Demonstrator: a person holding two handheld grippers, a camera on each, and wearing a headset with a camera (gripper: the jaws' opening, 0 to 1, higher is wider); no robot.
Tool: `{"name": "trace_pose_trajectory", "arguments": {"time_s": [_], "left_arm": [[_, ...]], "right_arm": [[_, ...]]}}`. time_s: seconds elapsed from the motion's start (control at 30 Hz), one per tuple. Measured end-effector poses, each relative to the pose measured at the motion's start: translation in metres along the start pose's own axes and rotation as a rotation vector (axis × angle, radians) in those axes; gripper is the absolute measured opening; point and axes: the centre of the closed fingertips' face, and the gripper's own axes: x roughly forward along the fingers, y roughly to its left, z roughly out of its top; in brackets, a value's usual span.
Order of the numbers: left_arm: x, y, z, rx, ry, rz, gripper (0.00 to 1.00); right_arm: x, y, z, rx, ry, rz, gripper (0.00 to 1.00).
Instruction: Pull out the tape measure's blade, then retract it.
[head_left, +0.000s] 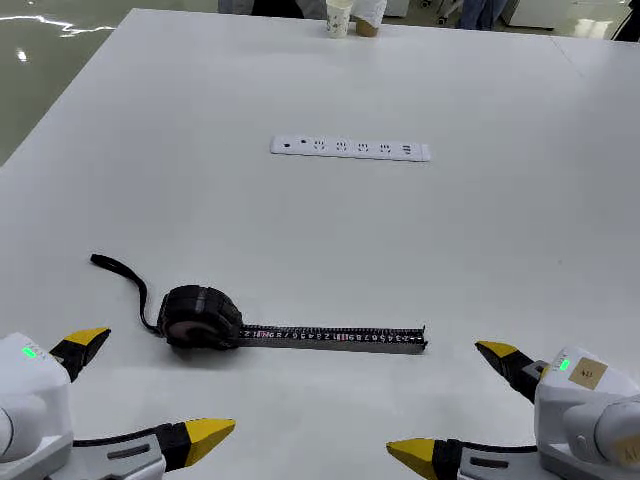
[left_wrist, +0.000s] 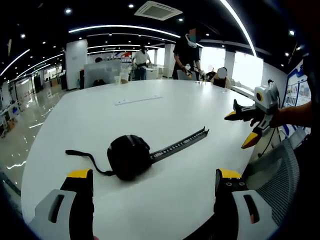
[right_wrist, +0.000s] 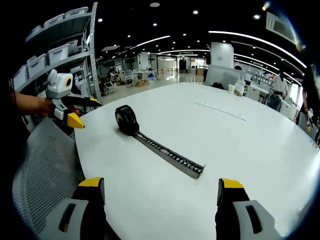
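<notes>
**Head view.** The black, round-cased tape measure (head_left: 200, 317) lies on the white table (head_left: 300, 220), near the edge closest to me. Its dark graduated blade (head_left: 335, 337) is drawn out flat to the right and ends in a small hook (head_left: 423, 338). A black wrist strap (head_left: 122, 274) trails from the case to the left. My left gripper (head_left: 160, 382), white-bodied with yellow-tipped black jaws, is held on my side of the case. My right gripper (head_left: 440, 397), of the same build, is held on my side of the hook, slightly to its right. Both have their jaws spread wide, grasp nothing and are clear of the tape. Farther across the table I see a white power strip (head_left: 350, 148) and, at the far edge, a white paper cup (head_left: 339, 18).

**Left gripper view.** Between the parted jaws I look at the case, with the blade running away to the right.

**Right gripper view.** The hook lies nearest, between the parted jaws, and the case is farther off.
</notes>
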Motion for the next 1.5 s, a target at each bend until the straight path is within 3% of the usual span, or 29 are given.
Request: {"name": "trace_pose_trajectory", "arguments": {"time_s": [0.13, 0.4, 0.7, 0.93, 1.5], "left_arm": [[0.001, -0.005, -0.004, -0.021, 0.008, 0.01, 0.99], [-0.005, -0.007, -0.01, -0.058, 0.016, 0.059, 0.99], [-0.008, -0.007, -0.012, -0.091, 0.024, 0.096, 0.99], [-0.009, -0.01, -0.007, -0.081, 0.002, 0.115, 0.99], [-0.01, -0.018, -0.017, -0.11, 0.043, 0.118, 0.99]], "right_arm": [[-0.001, 0.008, 0.003, 0.044, -0.024, -0.023, 0.94], [0.0, 0.019, 0.004, 0.085, -0.017, -0.063, 0.97], [-0.006, 0.023, 0.01, 0.141, -0.042, -0.107, 0.99], [-0.008, 0.027, 0.014, 0.153, -0.05, -0.111, 0.99], [-0.008, 0.03, 0.015, 0.177, -0.051, -0.113, 0.98]]}}
